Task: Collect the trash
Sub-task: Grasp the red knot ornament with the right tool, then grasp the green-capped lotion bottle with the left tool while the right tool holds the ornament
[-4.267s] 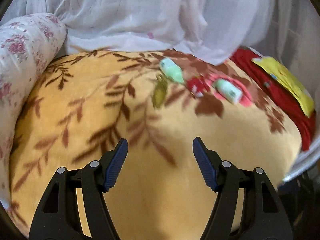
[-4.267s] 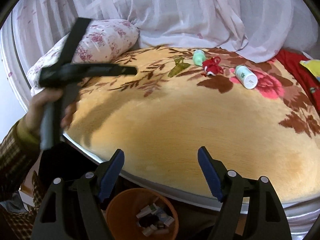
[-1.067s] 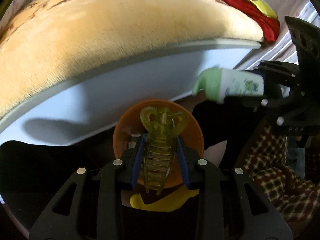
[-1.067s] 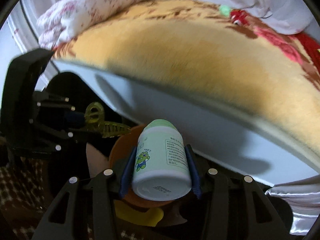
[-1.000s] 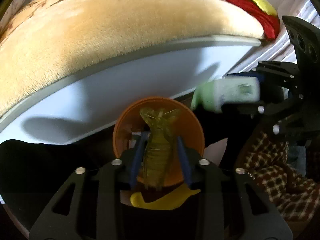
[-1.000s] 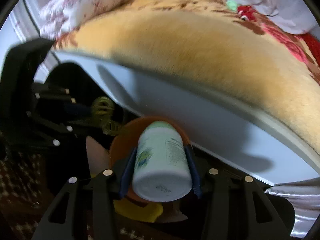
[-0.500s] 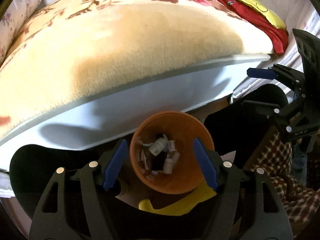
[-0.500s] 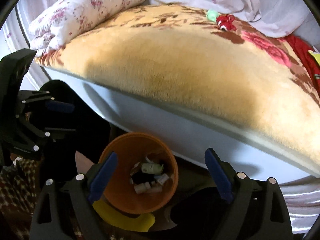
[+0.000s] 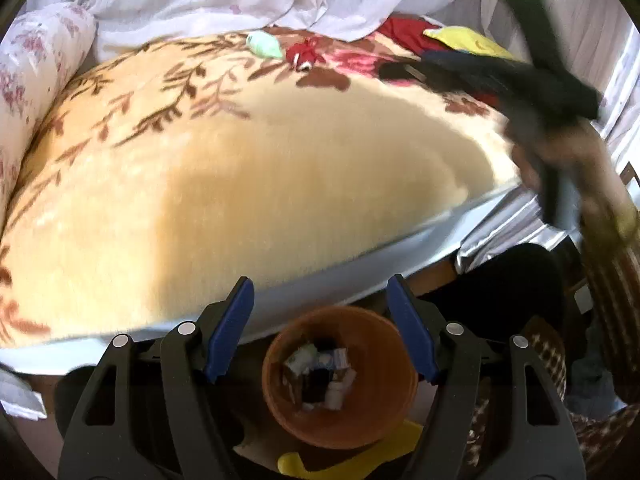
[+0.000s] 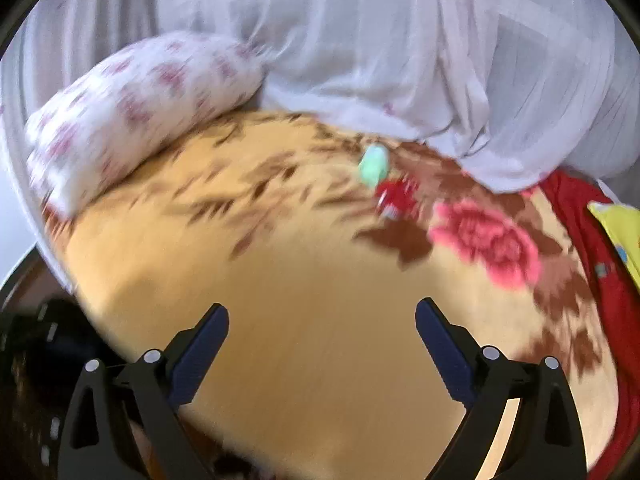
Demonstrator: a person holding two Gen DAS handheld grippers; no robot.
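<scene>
My left gripper [image 9: 320, 320] is open and empty, just above an orange trash bin [image 9: 360, 420] on the floor by the bed; several small bottles and scraps lie inside. My right gripper [image 10: 322, 344] is open and empty over the yellow flowered blanket [image 10: 320, 300]. A light green bottle [image 10: 374, 166] and a small red object [image 10: 396, 196] lie at the far side of the blanket. Both also show in the left wrist view: the green bottle [image 9: 262, 45] and the red object [image 9: 302, 54]. The right gripper shows blurred at the right of the left wrist view [image 9: 404, 70].
A flowered pillow [image 10: 132, 108] lies at the left of the bed. White curtains [image 10: 360, 40] hang behind it. A red cloth [image 10: 592, 240] and a yellow item [image 10: 620, 228] lie at the right. A yellow object [image 9: 344, 460] lies on the floor by the bin.
Both grippers opened and dropped the hair clip and the white bottle into the bin. Since then the right gripper has swung up over the bed; the left has lifted slightly.
</scene>
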